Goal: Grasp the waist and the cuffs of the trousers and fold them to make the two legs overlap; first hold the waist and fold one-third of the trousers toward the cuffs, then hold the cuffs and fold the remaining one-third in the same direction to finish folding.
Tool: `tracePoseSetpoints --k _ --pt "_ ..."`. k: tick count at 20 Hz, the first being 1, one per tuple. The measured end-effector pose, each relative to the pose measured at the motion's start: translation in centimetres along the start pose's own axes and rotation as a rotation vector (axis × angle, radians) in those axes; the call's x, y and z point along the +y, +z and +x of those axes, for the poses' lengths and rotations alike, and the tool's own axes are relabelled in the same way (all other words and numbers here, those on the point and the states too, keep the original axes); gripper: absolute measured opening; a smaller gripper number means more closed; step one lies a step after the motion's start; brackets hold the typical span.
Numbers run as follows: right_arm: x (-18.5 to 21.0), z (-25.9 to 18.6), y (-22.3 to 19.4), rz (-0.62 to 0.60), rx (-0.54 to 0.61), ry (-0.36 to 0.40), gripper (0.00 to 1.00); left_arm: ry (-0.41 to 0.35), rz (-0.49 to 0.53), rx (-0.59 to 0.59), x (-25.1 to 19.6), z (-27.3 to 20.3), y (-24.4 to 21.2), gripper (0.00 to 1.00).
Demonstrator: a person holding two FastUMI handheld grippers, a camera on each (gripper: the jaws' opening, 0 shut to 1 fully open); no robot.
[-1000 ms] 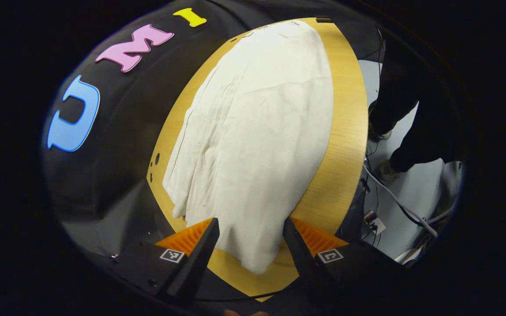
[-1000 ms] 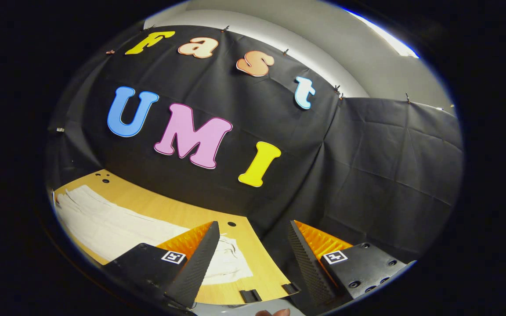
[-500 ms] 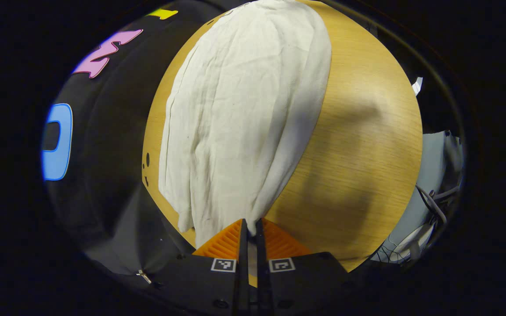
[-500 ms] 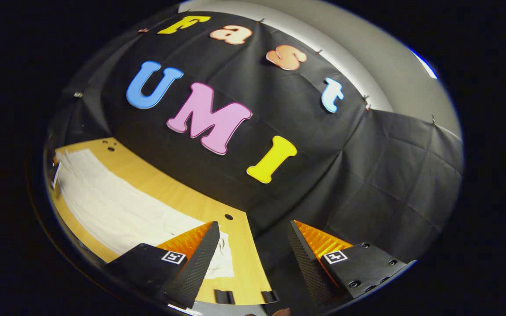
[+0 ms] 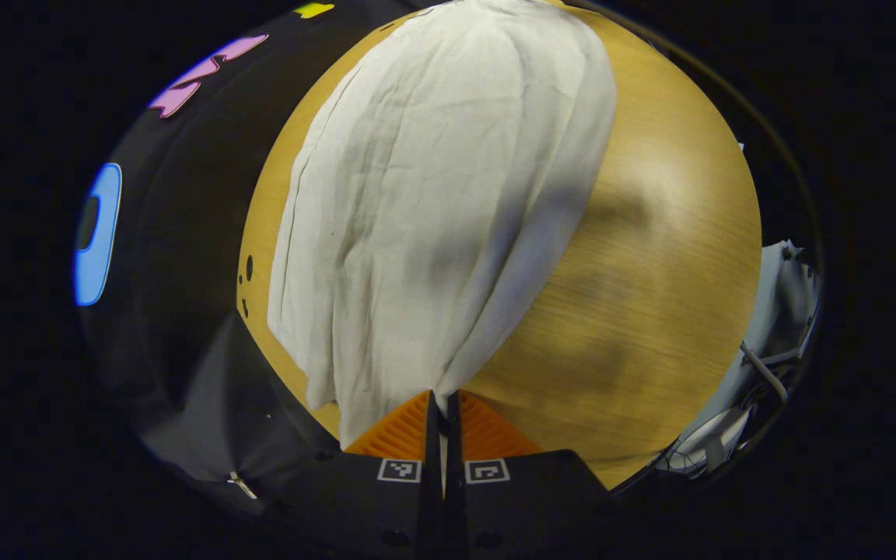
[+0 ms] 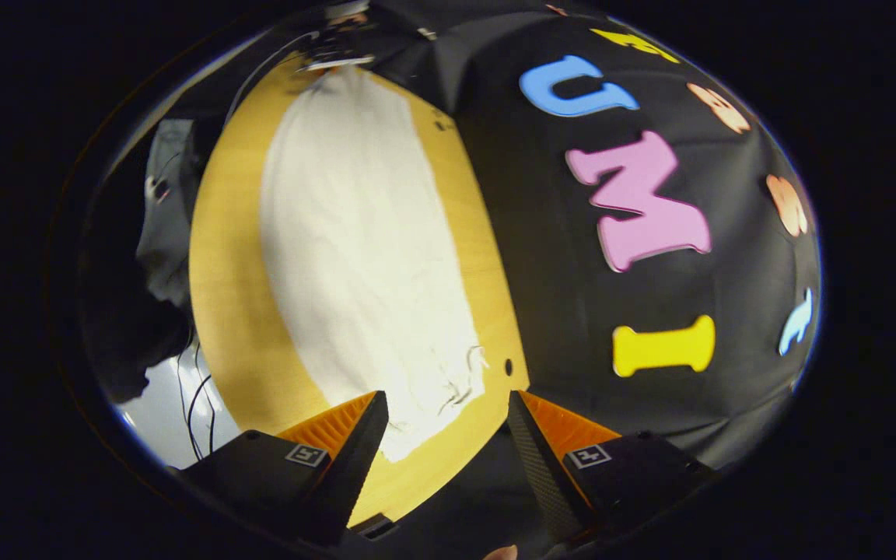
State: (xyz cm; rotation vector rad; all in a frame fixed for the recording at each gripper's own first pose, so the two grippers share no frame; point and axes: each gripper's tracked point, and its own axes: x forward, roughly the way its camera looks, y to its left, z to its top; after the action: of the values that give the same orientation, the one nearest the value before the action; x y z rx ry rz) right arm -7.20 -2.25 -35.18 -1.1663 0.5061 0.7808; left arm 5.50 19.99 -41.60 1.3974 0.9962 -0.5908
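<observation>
While pinching near corner of trousers (image 5: 432, 202) in left gripper (image 5: 442, 400) — jaws pressed together on cloth edge, fabric pulling taut from that point. Lying lengthwise along wooden surface (image 5: 650, 295), pale trousers, legs apparently not yet overlapped. Hovering over opposite end, right gripper (image 6: 444, 420), jaws wide, holding nothing. Judging first step in hand — securing both ends. Needing next: lowering right onto near edge (image 6: 417, 435), closing, then lifting both together.
</observation>
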Motion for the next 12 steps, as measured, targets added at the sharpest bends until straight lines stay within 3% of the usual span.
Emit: tracePoseSetpoints --k 6,12 --pt "4.1 6.7 -8.5 -0.075 0.072 0.167 0.95 -0.003 -0.013 0.038 0.1 0.0 0.0 0.06" --pt "5.5 9.2 -10.2 -0.117 0.060 0.236 0.95 -0.005 -0.029 0.074 0.1 -0.2 0.1 0.06"
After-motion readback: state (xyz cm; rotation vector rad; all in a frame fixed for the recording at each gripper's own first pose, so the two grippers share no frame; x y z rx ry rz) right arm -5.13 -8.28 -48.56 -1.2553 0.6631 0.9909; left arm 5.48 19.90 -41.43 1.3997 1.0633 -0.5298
